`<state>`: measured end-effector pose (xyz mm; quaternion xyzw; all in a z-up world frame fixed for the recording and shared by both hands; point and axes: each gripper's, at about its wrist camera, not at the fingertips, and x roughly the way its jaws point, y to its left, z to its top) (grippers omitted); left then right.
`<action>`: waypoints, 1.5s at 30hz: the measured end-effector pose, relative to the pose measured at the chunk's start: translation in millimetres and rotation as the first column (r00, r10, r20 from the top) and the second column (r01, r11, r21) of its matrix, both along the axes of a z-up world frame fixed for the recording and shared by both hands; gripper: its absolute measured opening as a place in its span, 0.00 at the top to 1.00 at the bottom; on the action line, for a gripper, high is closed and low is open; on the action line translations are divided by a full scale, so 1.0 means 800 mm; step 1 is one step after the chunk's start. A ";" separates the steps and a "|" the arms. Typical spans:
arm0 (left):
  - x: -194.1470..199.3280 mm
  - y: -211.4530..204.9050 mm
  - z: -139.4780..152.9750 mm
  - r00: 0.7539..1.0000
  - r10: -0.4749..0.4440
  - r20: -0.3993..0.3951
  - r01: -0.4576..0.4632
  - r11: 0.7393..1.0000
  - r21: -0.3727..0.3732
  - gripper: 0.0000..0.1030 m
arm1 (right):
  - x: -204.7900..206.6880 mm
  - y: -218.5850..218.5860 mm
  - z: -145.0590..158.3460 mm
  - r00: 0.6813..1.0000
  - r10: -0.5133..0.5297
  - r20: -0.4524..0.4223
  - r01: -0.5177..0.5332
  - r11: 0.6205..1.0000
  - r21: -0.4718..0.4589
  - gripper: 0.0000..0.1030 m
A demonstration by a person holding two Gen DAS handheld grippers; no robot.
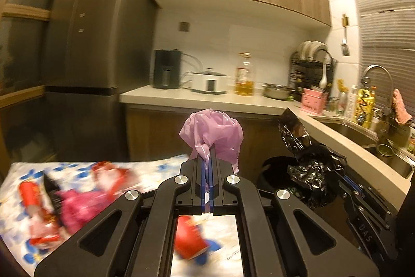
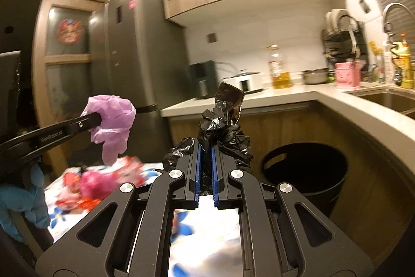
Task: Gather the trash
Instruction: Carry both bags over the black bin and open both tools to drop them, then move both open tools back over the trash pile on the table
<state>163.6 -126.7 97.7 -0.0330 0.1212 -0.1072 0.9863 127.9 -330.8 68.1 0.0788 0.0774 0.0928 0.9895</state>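
My left gripper (image 1: 207,162) showing black linkage arms, silver round screws, blue finger pads, my right gripper (image 2: 206,160) looking identical, white lettering showing, blue glove (image 2: 23,201) covering my hand.

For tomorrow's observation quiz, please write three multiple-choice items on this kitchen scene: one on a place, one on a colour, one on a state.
1. Where does the bin stand?
A. on the counter
B. on the floor by the counter
C. in the sink

2. What colour is the bag in the left gripper?
A. green
B. pale purple
C. white

3. How do the right gripper jaws stand?
A. shut on black plastic
B. wide open, holding nothing
C. shut on a red can

Answers:
1 B, the bin sits low against the cabinet front.
2 B, the plastic pinched there is lilac in both views.
3 A, crumpled black plastic sticks up from between the blue pads.
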 end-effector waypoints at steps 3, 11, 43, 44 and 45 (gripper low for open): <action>0.020 -0.042 -0.001 0.998 -0.056 0.015 0.056 0.998 0.008 0.99 | 0.018 -0.031 0.000 0.998 -0.064 0.005 0.064 0.998 0.009 0.93; 0.081 -0.139 -0.021 0.979 -0.203 0.016 0.203 0.979 -0.013 0.99 | 0.062 -0.107 -0.011 0.986 -0.168 -0.008 0.168 0.984 0.053 0.93; 0.190 -0.202 -0.098 0.978 -0.160 -0.134 0.158 0.987 -0.028 0.35 | 0.144 -0.169 -0.053 0.967 -0.235 -0.104 0.238 0.971 0.025 0.62; 0.190 -0.195 -0.098 0.982 -0.135 -0.135 0.132 0.991 -0.031 0.33 | 0.143 -0.169 -0.053 0.965 -0.238 -0.106 0.243 0.970 0.028 0.58; 0.189 -0.193 -0.097 0.983 -0.121 -0.137 0.118 0.992 -0.034 0.29 | 0.142 -0.169 -0.054 0.965 -0.241 -0.108 0.246 0.969 0.032 0.57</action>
